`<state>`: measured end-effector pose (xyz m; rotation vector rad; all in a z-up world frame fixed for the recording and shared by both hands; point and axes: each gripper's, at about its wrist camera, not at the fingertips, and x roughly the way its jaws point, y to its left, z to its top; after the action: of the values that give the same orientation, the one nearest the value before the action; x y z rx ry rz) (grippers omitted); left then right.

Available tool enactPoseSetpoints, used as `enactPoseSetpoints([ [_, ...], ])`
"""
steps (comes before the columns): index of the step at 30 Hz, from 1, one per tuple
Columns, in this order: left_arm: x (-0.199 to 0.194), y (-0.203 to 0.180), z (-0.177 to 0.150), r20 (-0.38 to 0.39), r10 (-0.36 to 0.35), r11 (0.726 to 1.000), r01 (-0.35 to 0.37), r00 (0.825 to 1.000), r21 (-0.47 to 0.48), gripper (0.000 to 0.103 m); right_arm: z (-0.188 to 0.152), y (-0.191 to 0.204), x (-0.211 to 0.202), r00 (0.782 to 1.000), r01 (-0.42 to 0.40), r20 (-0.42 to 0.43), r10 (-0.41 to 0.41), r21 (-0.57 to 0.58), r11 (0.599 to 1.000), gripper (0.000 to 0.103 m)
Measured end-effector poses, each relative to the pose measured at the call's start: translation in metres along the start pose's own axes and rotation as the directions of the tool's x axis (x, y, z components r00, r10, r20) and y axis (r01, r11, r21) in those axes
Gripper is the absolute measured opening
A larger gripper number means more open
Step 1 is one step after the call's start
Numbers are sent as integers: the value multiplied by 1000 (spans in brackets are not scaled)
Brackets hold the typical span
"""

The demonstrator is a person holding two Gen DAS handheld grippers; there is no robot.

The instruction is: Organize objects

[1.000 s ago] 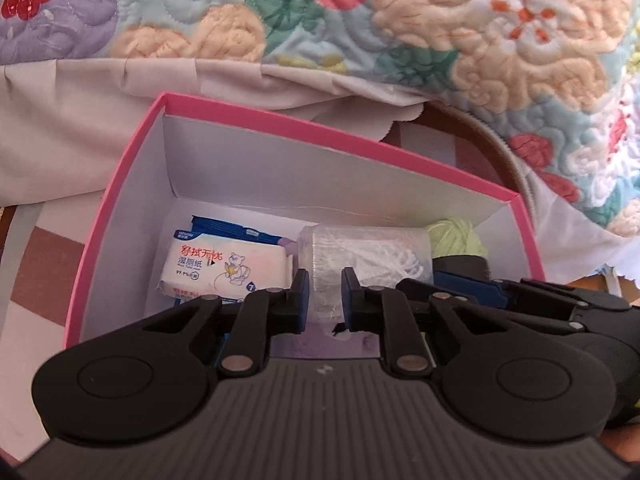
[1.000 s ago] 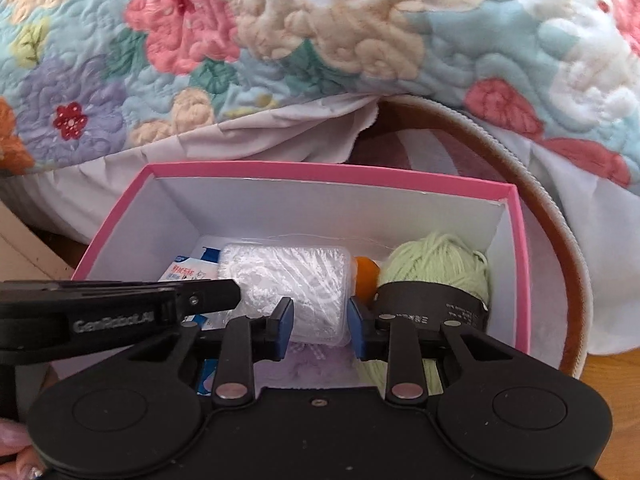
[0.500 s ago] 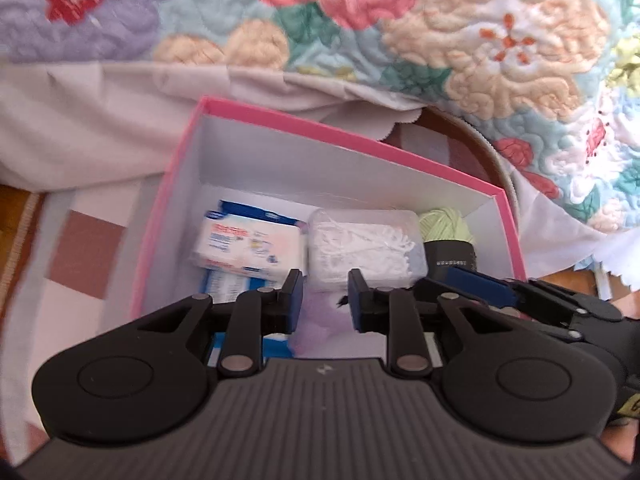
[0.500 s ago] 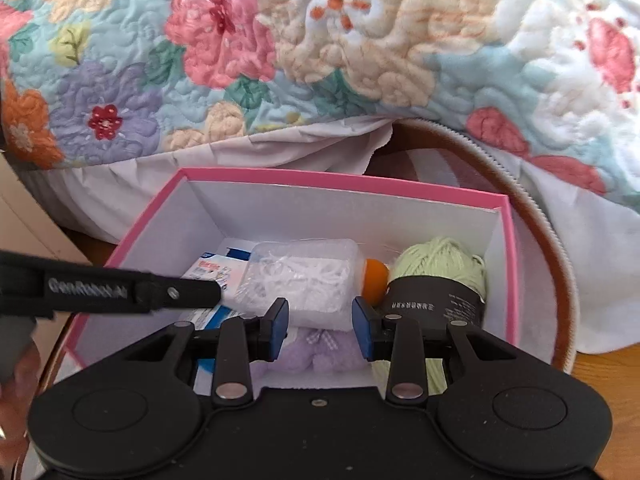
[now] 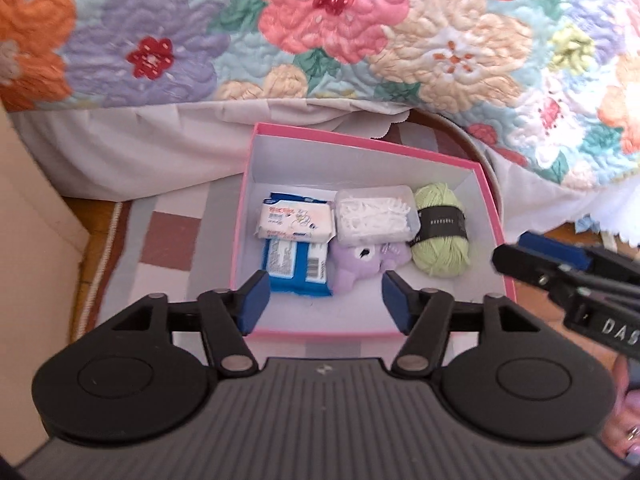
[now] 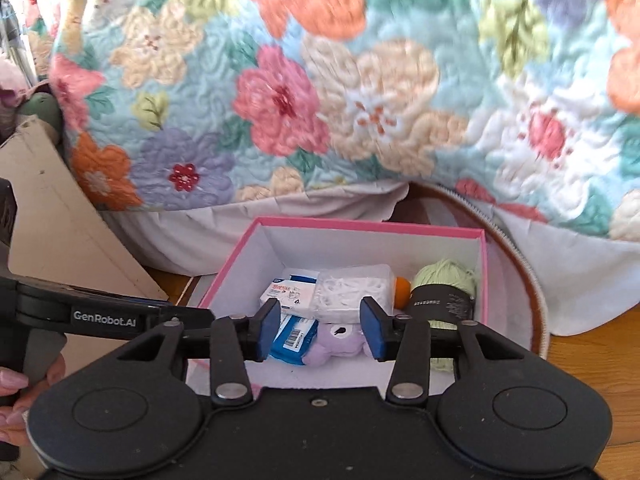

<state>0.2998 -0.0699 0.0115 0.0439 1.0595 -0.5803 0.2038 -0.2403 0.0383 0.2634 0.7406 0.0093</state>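
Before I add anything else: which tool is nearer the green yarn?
Right. The right tool hovers open at the box's near edge beside the green yarn; the left tool hovers open, farther left.

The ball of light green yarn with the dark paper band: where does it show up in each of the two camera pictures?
Left wrist view: the ball of light green yarn lies at the right end of the pink-rimmed cardboard box, right of centre.
Right wrist view: it sits in the box's far right corner, lower right of centre.
Shared landmark: the clear plastic box of white floss picks to its left.
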Motion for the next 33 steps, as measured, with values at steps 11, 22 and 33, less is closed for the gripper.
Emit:
enactPoseSetpoints([
  [11,-64,-3,-31,32,75,996,-77,997,54,81,-25,27,-49,997,70,19,-69,-54,996,82],
  [22,-91,-11,-69,63,100,989,-106,993,102,102,-47,46,-81,993,113,36,-110,-84,990,103],
  [33,-99,0,-90,28,121,991,-123,992,46,103,-63,41,-90,996,74,-45,-72,27,997,103],
])
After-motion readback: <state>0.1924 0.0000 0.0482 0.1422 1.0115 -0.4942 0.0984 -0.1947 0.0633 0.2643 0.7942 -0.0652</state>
